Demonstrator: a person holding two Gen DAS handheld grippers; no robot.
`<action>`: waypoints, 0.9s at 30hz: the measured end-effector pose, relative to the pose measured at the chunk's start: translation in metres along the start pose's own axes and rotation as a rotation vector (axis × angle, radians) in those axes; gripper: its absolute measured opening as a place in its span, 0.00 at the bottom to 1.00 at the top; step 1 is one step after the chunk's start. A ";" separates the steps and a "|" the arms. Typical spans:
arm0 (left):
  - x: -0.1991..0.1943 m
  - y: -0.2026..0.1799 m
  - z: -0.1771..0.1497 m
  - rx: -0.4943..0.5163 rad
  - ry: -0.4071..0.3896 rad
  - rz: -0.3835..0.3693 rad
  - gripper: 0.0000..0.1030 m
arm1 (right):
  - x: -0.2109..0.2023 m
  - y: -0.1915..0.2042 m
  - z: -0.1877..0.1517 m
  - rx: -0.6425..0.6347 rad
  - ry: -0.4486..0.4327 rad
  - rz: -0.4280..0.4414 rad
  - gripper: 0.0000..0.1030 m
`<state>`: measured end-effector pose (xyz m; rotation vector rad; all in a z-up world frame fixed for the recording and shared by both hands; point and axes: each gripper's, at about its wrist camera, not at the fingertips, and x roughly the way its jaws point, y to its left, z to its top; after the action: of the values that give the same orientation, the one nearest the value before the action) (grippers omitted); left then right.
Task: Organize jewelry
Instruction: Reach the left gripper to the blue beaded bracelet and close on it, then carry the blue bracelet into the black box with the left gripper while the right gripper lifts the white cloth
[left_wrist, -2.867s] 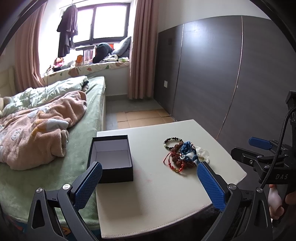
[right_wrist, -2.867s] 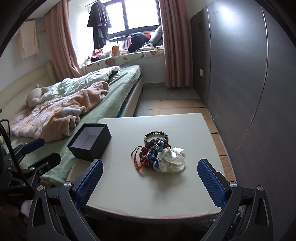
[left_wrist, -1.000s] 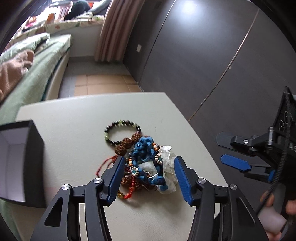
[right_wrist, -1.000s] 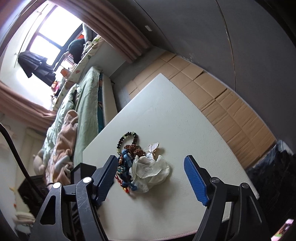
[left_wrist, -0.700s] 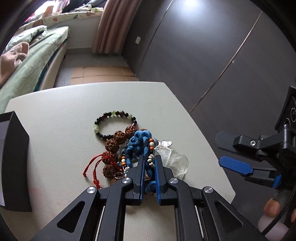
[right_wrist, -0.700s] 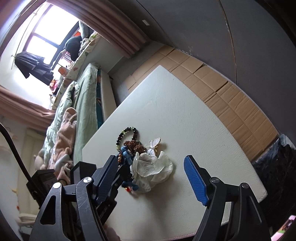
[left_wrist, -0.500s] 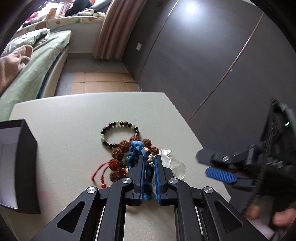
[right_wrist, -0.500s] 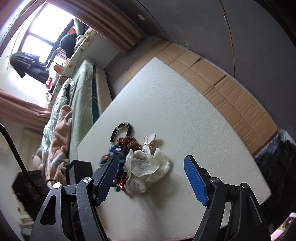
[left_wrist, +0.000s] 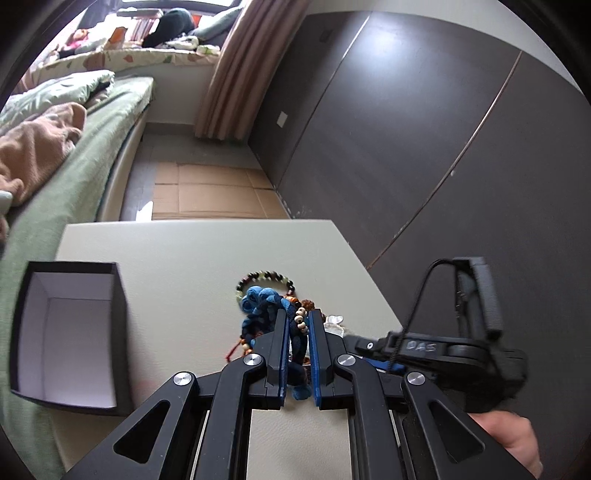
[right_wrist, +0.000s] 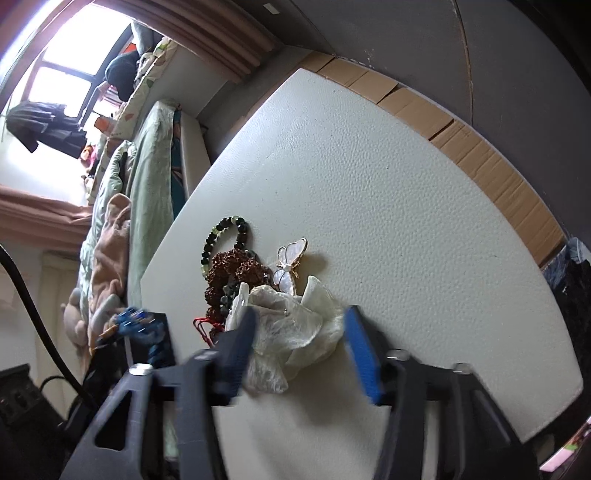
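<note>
Gripping the blue knotted bracelet (left_wrist: 266, 309) low in the frame's centre, our left gripper (left_wrist: 297, 325) has its jaws nearly closed on it, above the table (left_wrist: 177, 258). At the left sits the open black box (left_wrist: 70, 332). Our right gripper (right_wrist: 299, 332) is spread wide around the crumpled clear bag (right_wrist: 295, 325); the butterfly brooch (right_wrist: 290, 264) lies just above it.

a bed (left_wrist: 96, 140) with green bedding stands left of the white table (left_wrist: 192, 258); beyond the bed, a bright window (right_wrist: 70, 70) and pink curtain (left_wrist: 240, 70); dark panelled wall (left_wrist: 406, 129) right.
</note>
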<state>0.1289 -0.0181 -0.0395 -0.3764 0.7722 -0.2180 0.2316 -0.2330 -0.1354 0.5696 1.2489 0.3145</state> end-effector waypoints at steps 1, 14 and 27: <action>-0.007 0.002 0.001 -0.004 -0.011 0.001 0.10 | 0.002 0.000 0.000 -0.003 0.005 -0.005 0.11; -0.061 0.044 0.011 -0.052 -0.112 0.048 0.10 | -0.055 0.046 -0.015 -0.160 -0.187 0.181 0.03; -0.089 0.096 0.013 -0.134 -0.159 0.126 0.10 | -0.067 0.098 -0.041 -0.293 -0.234 0.327 0.03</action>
<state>0.0811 0.1020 -0.0140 -0.4650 0.6527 -0.0176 0.1808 -0.1775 -0.0347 0.5386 0.8619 0.6735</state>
